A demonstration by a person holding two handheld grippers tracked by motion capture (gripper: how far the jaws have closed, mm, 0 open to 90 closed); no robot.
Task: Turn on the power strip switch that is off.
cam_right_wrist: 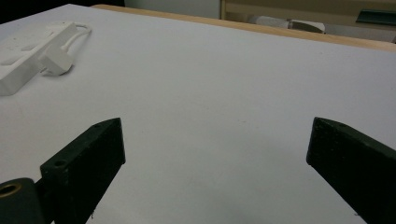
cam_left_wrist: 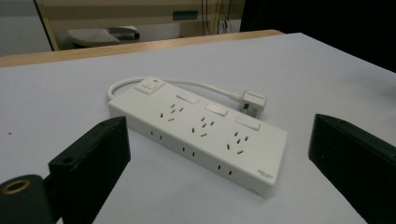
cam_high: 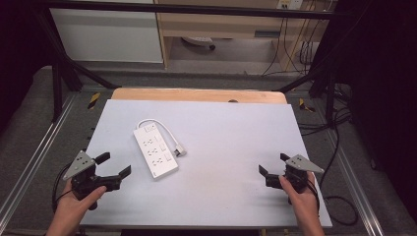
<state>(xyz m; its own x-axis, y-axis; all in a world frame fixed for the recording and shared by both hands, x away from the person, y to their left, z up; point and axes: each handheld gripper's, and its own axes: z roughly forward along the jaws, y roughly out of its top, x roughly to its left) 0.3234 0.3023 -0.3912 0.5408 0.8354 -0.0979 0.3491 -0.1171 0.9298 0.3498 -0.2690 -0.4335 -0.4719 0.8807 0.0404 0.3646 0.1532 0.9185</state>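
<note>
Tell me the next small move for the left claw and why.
Probably ease the left claw forward toward the power strip: its jaws stand open and empty, the strip lies just ahead of them, untouched, with its plug loose beside it.

The left black two-jaw tongs are held in the person's left hand at the near left, with the jaws wide apart and pointing forward and to the right. The right black two-jaw tongs are in the right hand, also spread wide, pointing to the left.
</note>
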